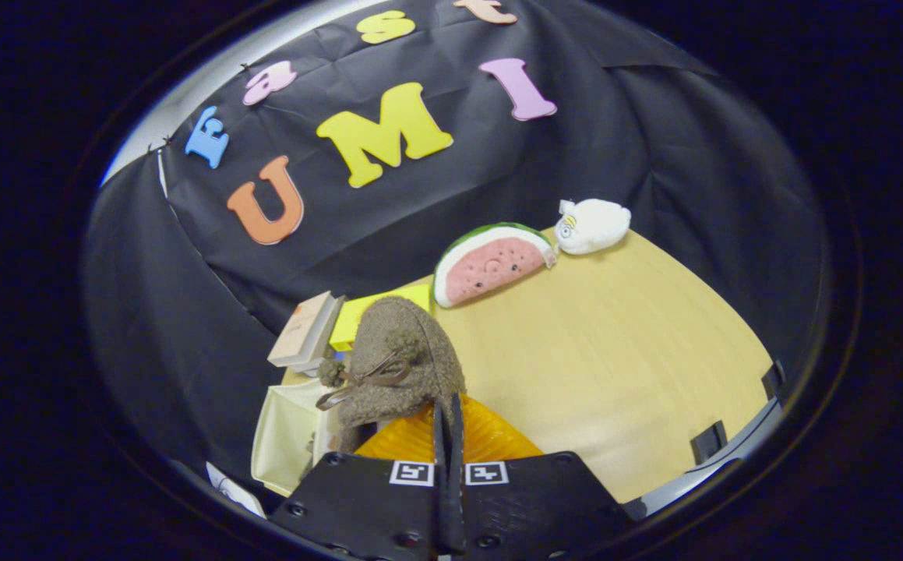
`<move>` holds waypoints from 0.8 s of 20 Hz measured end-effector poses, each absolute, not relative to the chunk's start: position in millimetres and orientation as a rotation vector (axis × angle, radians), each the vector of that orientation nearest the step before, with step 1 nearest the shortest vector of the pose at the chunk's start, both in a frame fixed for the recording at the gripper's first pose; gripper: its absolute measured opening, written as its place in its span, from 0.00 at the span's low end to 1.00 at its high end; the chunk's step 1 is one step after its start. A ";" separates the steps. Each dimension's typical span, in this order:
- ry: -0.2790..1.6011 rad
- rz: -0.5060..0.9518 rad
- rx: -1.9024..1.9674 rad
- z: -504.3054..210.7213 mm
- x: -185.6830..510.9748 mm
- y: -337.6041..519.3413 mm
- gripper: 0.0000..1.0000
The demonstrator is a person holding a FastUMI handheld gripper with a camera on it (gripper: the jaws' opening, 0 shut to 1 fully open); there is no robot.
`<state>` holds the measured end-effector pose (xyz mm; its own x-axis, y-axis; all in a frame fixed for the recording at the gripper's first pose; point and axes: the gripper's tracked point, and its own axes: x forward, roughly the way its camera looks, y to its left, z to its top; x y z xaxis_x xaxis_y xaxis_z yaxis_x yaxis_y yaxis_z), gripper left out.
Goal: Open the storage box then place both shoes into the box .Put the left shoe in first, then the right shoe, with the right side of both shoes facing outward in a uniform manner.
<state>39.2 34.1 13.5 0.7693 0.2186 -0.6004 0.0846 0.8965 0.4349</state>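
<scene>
Brown fuzzy fleece shoe [404, 362] with a thin dark lace bow on its front, held up just ahead of the gripper [448, 425]. The fingers [457, 436] are drawn almost fully together, only a thin slit between them, and they pinch the shoe's rear edge where it meets its orange ribbed sole [490, 440]; both fingers appear to press on that edge. The shoe stands roughly upright, sole side toward the gripper body, fleece upper facing away.

Positions taken from the shoe:
- Cream open-topped fabric storage box [283, 440]: just left of and below the shoe, its opening in view; the shoe's lower left part overlaps the box rim. Cannot tell whether the shoe touches the box.
- Stack of pale books [305, 331]: behind the shoe to the left, near the booth wall.
- Flat yellow block [377, 310]: directly behind the shoe, partly hidden by it.
- Watermelon-slice plush toy [492, 266]: beyond the shoe to the right, leaning at the wall.
- White round plush toy [593, 224]: further right, just beside the watermelon's tip.

Light wooden desk [622, 358] carries all of these; its surface right of the shoe is bare wood.
</scene>
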 end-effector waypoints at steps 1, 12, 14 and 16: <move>0.682 0.084 0.457 24.1 38.7 53.5 0.00; 0.766 0.102 0.368 16.2 49.0 246.6 0.00; 0.777 0.065 0.319 0.3 50.2 259.0 0.00; 0.781 0.004 0.270 -17.8 52.5 259.4 0.00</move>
